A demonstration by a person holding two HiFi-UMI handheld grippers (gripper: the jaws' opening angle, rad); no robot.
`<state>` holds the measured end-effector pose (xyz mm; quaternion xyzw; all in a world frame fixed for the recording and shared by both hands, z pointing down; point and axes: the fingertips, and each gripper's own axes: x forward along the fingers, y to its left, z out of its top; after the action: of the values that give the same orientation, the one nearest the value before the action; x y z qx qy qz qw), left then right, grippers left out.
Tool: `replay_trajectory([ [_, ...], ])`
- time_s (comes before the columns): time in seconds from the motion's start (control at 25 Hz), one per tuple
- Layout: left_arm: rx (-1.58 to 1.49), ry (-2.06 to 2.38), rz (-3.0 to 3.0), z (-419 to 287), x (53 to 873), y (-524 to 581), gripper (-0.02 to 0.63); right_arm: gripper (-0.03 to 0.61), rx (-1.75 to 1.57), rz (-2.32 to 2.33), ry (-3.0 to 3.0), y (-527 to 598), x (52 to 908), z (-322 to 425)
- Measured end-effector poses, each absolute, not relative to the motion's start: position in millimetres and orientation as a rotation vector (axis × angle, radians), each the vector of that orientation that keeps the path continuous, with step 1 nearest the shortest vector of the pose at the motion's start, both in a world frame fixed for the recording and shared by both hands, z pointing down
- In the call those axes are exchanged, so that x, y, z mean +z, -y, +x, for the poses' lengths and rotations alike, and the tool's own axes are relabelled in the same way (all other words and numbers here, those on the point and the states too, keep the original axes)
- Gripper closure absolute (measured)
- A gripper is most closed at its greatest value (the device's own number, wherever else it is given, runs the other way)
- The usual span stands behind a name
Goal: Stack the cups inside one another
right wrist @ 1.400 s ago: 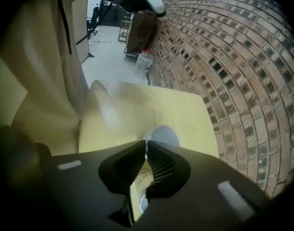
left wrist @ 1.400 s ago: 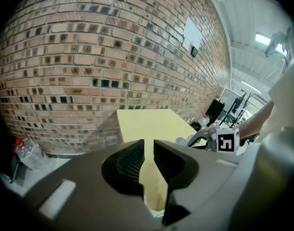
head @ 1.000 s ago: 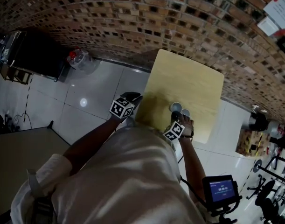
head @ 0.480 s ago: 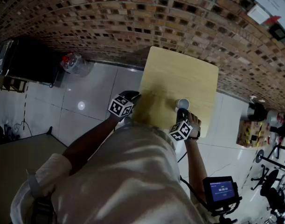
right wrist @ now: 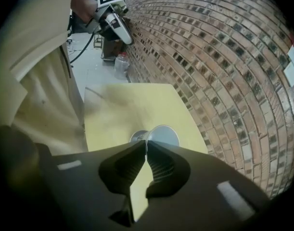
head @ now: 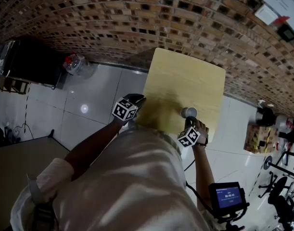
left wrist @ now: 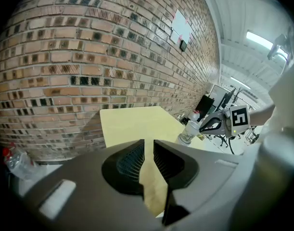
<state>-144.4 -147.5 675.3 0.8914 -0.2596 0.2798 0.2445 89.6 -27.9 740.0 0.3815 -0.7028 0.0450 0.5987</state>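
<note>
Right gripper [right wrist: 147,146] is closed on the cup [right wrist: 163,134]. Its 2 jaws pinch the thin wall at the rim, 1 inside and 1 outside. Left gripper [left wrist: 147,146] is empty: its jaws are nearly together with a narrow slit between them, and only the table [head: 185,76] shows through. It hangs off the table's left edge, well apart from the cup.

Cup location: over the near right part of the table, just beyond the right gripper's tips in the head view. I can't tell whether the base touches the tabletop or is slightly lifted. A 2nd round grey shape [right wrist: 136,136] sits just left of the jaws in the right gripper view. It may be another cup, or 1 nested below, but it is too blurred to say.

Orientation: the mouth faces up, the base is down and the long axis is roughly vertical. The left gripper view shows it about upright, and it tapers toward the base.

Handling, as a judgement: it looks like a light, thin-walled disposable cup. The wall probably flexes and could crease under a hard squeeze. It likely tips easily and its smooth sides could slip. A rim pinch like this one seems a good hold because it leaves the tapered body free to drop into another cup. The axis should stay vertical and lined up with the other cup's mouth, or the rims may catch.
</note>
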Motion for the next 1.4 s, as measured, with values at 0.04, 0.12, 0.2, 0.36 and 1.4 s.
replay_trajectory([
  [0.04, 0.767, 0.714, 2.432, -146.1, 675.1, 147.0, 0.535, 0.563, 0.108, 0.880, 1.632, 27.3, 743.2, 89.2],
  [0.12, 0.773, 0.723, 2.428, -149.3, 675.2, 146.0, 0.535, 0.563, 0.114, 0.871, 1.636, 26.5, 749.8, 88.1],
  [0.2, 0.780, 0.732, 2.424, -151.2, 675.5, 145.3, 0.535, 0.563, 0.120, 0.864, 1.641, 26.0, 756.6, 87.4],
  [0.36, 0.785, 0.744, 2.420, -150.5, 674.6, 142.6, 0.535, 0.563, 0.125, 0.846, 1.646, 26.0, 769.6, 86.0],
  [1.4, 0.805, 0.830, 2.383, -106.8, 670.0, 113.6, 0.535, 0.529, 0.193, 0.756, 1.844, 24.7, 793.2, 67.5],
])
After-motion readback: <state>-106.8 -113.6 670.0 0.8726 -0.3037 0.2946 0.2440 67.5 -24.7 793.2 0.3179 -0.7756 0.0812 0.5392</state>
